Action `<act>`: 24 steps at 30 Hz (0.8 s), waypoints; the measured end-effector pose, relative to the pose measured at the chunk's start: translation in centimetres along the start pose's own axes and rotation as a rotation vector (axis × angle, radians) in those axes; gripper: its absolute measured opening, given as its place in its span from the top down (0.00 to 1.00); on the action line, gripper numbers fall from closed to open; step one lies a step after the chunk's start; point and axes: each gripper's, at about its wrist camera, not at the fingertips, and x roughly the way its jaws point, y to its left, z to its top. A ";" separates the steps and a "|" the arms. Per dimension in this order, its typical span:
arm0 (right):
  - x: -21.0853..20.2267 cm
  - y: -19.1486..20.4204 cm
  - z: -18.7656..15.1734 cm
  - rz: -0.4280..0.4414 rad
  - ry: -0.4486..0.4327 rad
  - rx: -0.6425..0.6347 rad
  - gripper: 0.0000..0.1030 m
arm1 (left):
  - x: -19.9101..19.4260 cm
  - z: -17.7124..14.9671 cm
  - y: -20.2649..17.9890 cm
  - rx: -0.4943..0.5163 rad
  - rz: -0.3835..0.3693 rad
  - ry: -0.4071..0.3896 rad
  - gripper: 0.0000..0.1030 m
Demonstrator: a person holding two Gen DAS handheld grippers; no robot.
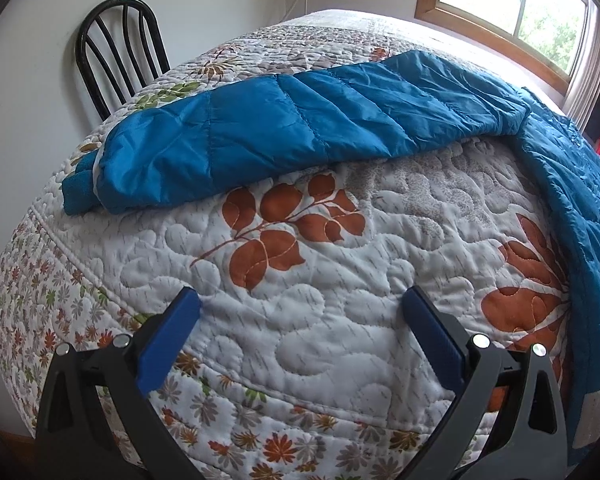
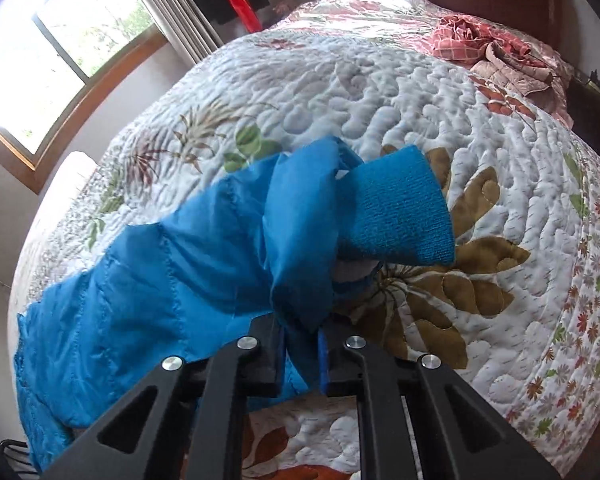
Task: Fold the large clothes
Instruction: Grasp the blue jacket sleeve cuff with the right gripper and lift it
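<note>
A bedroom: a bed covered with a white quilt printed with rust and brown leaves fills both views, with a window at the upper right of the left wrist view and a black chair against the wall at its upper left. A crumpled pink garment lies at the upper right of the right wrist view.

The blue puffer jacket lies spread on the quilt. In the left wrist view one sleeve stretches across the middle of the frame, its knit cuff at the left edge, while the body runs down the right edge. Folding looks barely begun: this sleeve is not yet brought in, and no body fold shows, so most of the work remains.

The right gripper sits at the bottom centre of its view, its fingers closed on the padded fabric of the other sleeve, whose cuff stands out past them, above the quilt. It seems this sleeve is being carried.

The left gripper hovers low over bare quilt at the bottom of its view, fingers spread wide and holding nothing, pointed toward the stretched sleeve but well short of it.
</note>
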 end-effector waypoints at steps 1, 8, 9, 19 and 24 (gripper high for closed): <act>-0.1 0.0 -0.2 -0.017 -0.004 0.000 0.89 | -0.2 -0.2 0.2 0.002 -0.002 0.000 0.02; -1.0 2.7 0.3 -0.138 -0.021 0.002 0.89 | -0.9 1.1 2.3 -0.021 -0.051 -0.034 0.03; -0.9 2.9 0.3 -0.153 -0.020 0.002 0.89 | -0.7 1.2 2.4 -0.001 -0.002 -0.044 0.03; -6.7 8.6 -0.8 0.046 -0.115 0.017 0.90 | 1.1 1.9 3.5 0.068 -0.049 -0.007 0.02; -11.3 20.6 -4.5 0.181 -0.166 -0.257 0.90 | 0.7 1.7 4.0 0.045 -0.091 -0.022 0.03</act>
